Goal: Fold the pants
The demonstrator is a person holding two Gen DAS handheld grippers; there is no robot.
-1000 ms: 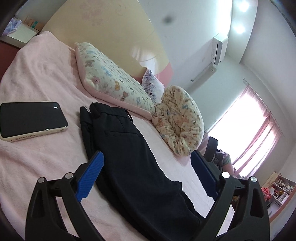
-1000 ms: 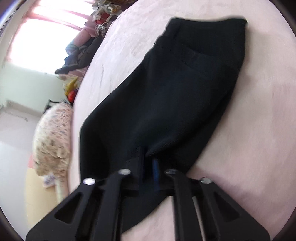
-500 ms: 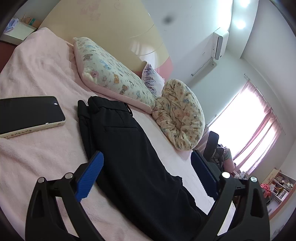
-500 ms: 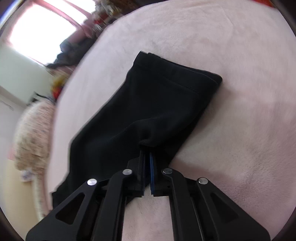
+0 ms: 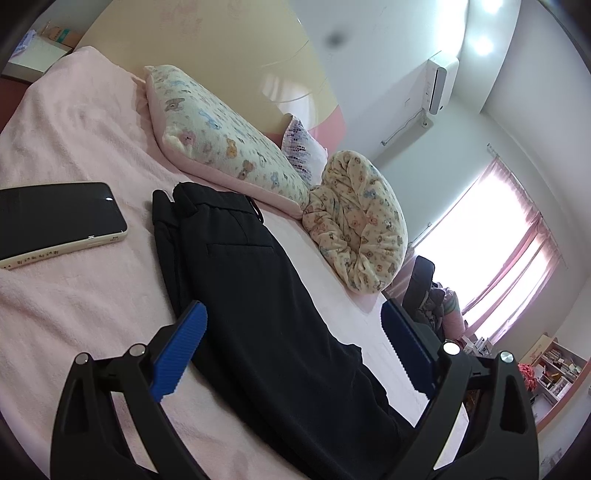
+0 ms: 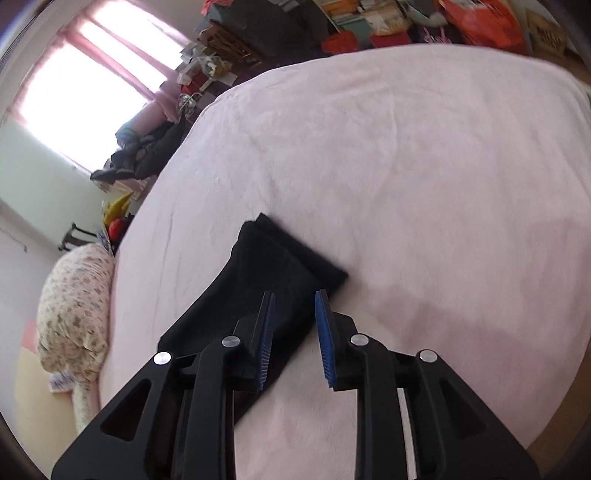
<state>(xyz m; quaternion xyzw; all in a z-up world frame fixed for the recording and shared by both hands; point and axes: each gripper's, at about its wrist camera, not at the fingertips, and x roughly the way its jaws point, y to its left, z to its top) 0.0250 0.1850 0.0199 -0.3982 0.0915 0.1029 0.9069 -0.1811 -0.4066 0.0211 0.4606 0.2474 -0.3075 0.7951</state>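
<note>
The black pants (image 5: 258,302) lie lengthwise on the pink bed, folded in half leg on leg, waistband toward the pillows. My left gripper (image 5: 291,328) is wide open above the middle of the pants, empty. In the right wrist view the leg end of the pants (image 6: 284,269) lies flat on the bed. My right gripper (image 6: 293,325) is open a little, just above that leg end, holding nothing.
A black phone (image 5: 51,218) lies on the pink bed cover (image 5: 74,306) left of the waistband. A patterned pillow (image 5: 218,136) and a rolled blanket (image 5: 358,221) lie by the headboard. Clutter and shelves (image 6: 369,22) stand beyond the bed's foot.
My right gripper was shut on the pant leg; it has let go and opened, and the leg end now lies flat. The left gripper has barely moved.
</note>
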